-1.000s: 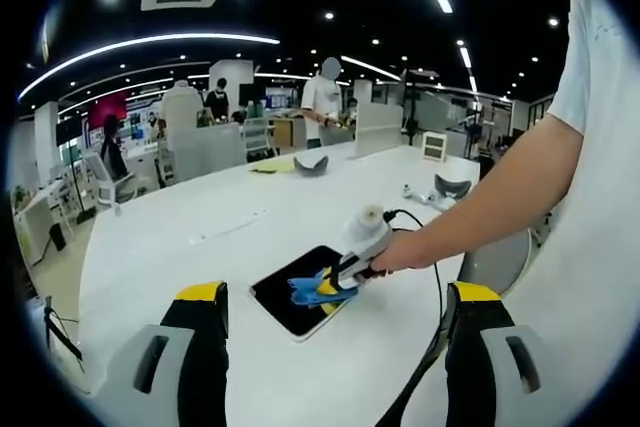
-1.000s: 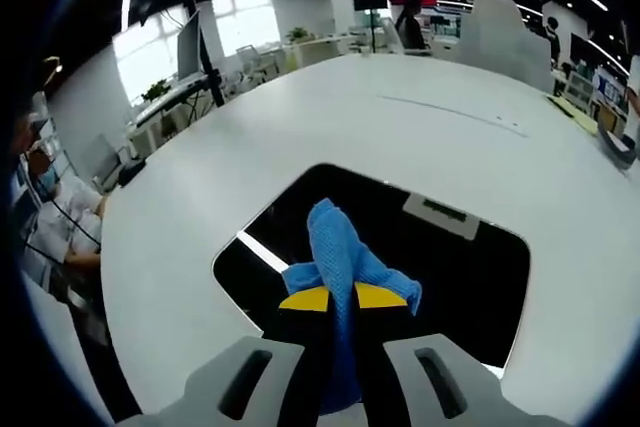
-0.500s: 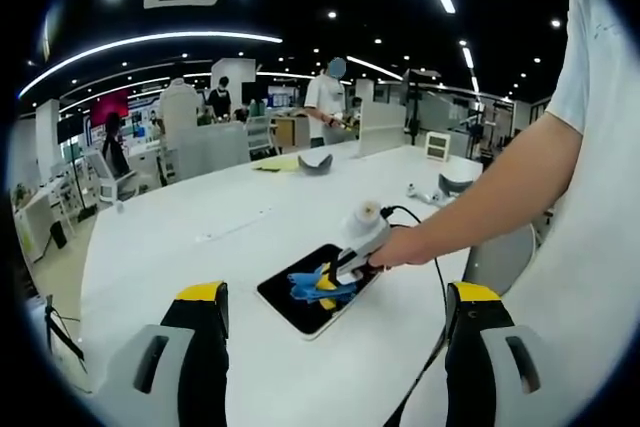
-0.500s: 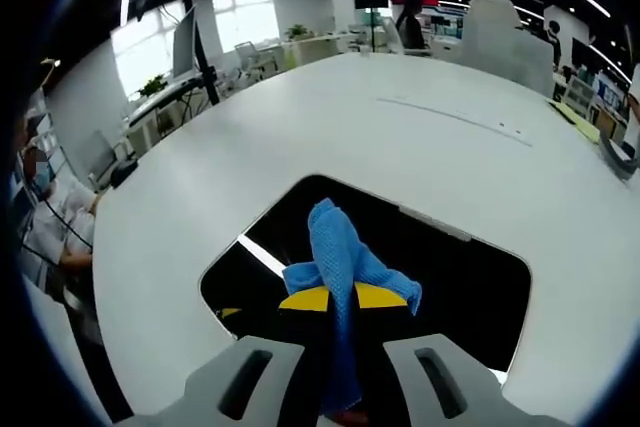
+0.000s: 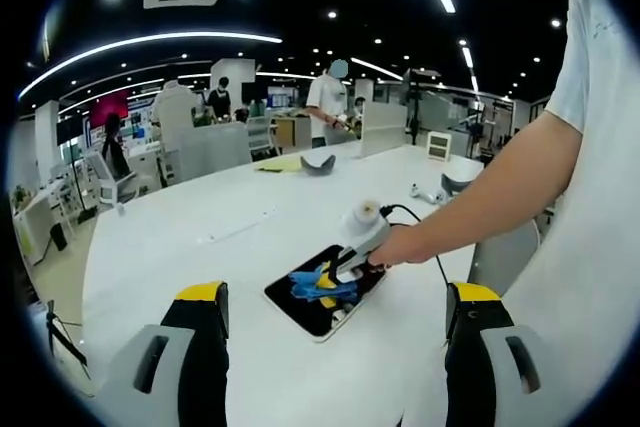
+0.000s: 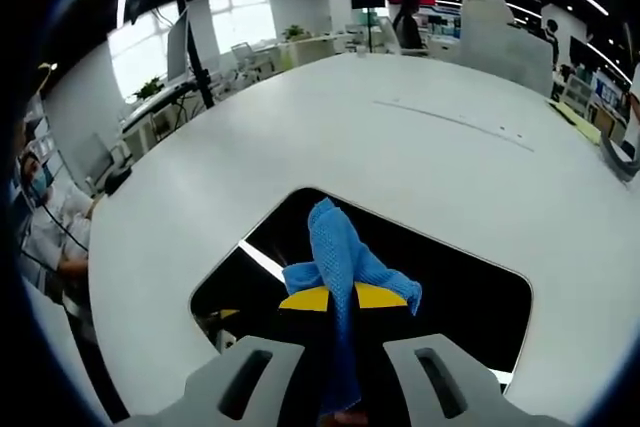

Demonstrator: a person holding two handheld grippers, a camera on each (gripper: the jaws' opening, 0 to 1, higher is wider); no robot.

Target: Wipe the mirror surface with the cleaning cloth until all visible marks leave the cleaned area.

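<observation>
Right jaws tight on cloth [image 6: 340, 247] — left jaws wide, empty

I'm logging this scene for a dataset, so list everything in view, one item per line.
Rectangular dark mirror: one, black-looking, flat on the table, under the cloth.
Blue cleaning cloth: one, blue, clamped in the right hand-held gripper, over the mirror.
Large white table: one, white, bearing the mirror.
People in the background: several, standing at far desks.
Person's arm: one, white sleeve, reaching in from the right of the left gripper view.
Left hand-held gripper: grey with yellow tips, jaws wide apart.
Right hand-held gripper: grey with yellow tips, shut on the cloth.
</observation>
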